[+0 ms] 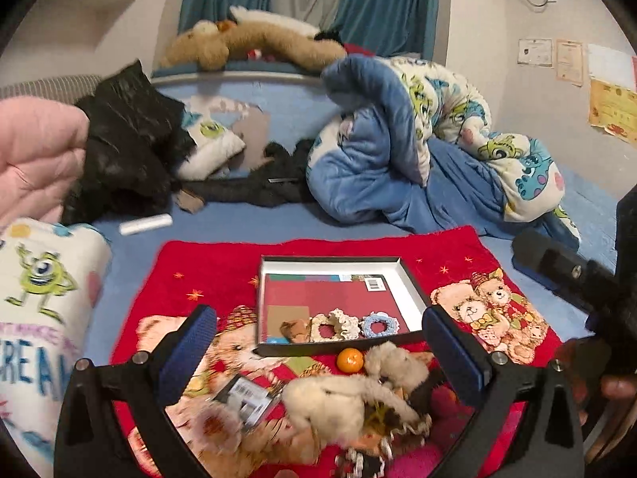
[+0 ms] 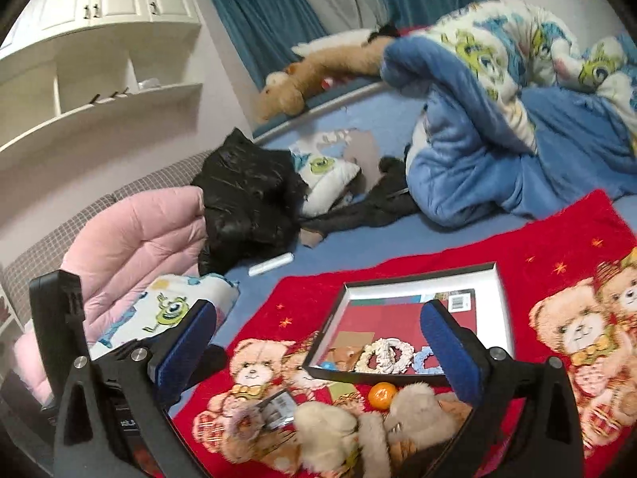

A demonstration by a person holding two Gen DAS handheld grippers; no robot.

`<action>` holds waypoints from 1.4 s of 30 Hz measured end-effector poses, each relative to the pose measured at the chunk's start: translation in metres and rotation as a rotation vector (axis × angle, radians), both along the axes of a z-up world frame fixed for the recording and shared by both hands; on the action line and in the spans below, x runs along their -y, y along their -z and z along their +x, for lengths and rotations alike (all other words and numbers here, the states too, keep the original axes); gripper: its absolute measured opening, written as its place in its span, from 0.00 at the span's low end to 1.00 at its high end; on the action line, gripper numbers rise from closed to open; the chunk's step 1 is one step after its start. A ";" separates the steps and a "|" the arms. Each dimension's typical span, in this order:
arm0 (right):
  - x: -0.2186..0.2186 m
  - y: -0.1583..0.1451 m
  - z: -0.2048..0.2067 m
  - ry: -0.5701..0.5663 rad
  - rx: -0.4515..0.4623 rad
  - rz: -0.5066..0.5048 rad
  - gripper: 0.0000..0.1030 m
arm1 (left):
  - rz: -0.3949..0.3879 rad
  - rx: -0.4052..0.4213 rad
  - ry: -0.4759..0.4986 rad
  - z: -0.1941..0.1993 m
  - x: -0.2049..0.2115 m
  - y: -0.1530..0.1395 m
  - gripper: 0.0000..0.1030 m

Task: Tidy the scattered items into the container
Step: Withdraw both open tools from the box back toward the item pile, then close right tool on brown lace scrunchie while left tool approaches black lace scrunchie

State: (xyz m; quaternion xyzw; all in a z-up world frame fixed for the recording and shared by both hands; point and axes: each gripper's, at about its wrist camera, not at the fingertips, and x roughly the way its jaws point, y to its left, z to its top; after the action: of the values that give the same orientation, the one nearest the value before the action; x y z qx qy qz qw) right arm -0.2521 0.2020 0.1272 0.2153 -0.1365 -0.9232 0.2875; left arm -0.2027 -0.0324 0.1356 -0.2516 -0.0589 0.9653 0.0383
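A shallow black-rimmed box (image 1: 410,283) (image 2: 502,302) lies on a red teddy-bear blanket (image 1: 207,267) (image 2: 557,235). Inside it sit a cream scrunchie (image 1: 336,324) (image 2: 384,354), a blue scrunchie (image 1: 376,324) (image 2: 424,360) and a small brown item (image 1: 296,328). In front of the box lie an orange mandarin (image 1: 350,360) (image 2: 382,396), furry beige items (image 1: 358,394) (image 2: 350,426) and a barcoded packet (image 1: 247,394) (image 2: 278,404). My left gripper (image 1: 318,354) hovers open above this pile. My right gripper (image 2: 318,350) is open too, above the box's near left corner.
The blanket lies on a blue bed. A crumpled blue cartoon duvet (image 1: 418,139) (image 2: 497,119), black clothing (image 1: 127,147) (image 2: 247,203), a pink quilted jacket (image 1: 36,159) (image 2: 131,239) and a white tube (image 1: 145,224) (image 2: 270,264) surround it. The other gripper's body (image 1: 577,275) shows at right.
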 end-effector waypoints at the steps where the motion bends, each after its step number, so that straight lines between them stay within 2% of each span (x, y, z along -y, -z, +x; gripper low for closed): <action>1: -0.002 -0.007 0.009 0.000 -0.007 -0.005 1.00 | 0.000 -0.009 -0.003 0.012 0.001 -0.006 1.00; 4: -0.010 -0.028 0.045 0.011 -0.040 -0.008 1.00 | 0.005 -0.034 -0.011 0.050 0.005 -0.020 1.00; 8: -0.017 -0.043 0.091 0.018 -0.078 0.004 1.00 | 0.000 -0.041 -0.005 0.098 0.004 -0.022 1.00; 14: -0.023 -0.040 0.142 0.037 -0.102 0.061 1.00 | -0.022 -0.115 -0.064 0.154 -0.007 -0.019 1.00; 16: -0.026 -0.036 0.157 0.041 -0.128 0.076 1.00 | -0.052 -0.131 -0.079 0.165 -0.013 -0.015 1.00; 19: -0.027 -0.026 0.169 0.041 -0.154 0.103 1.00 | -0.083 -0.125 -0.080 0.165 -0.021 -0.008 1.00; 22: -0.023 -0.017 0.169 0.021 -0.161 0.110 1.00 | -0.080 -0.118 -0.068 0.157 -0.025 0.003 1.00; 29: -0.019 -0.014 0.147 0.040 -0.156 0.096 1.00 | -0.075 -0.074 -0.097 0.115 -0.025 0.022 1.00; 34: -0.015 -0.006 0.126 0.095 -0.177 0.126 1.00 | -0.081 -0.101 -0.098 0.095 -0.028 0.036 1.00; 39: -0.010 0.023 0.107 0.138 -0.159 0.191 1.00 | -0.081 -0.089 -0.132 0.078 -0.020 0.065 1.00; 42: -0.016 0.047 0.098 0.147 -0.138 0.161 1.00 | -0.062 -0.056 -0.124 0.064 -0.016 0.088 1.00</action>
State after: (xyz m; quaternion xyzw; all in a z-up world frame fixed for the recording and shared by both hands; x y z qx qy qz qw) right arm -0.1538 0.2185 0.0799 0.1632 -0.0574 -0.9624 0.2095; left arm -0.1386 -0.0162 0.0479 -0.2214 -0.0432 0.9738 -0.0278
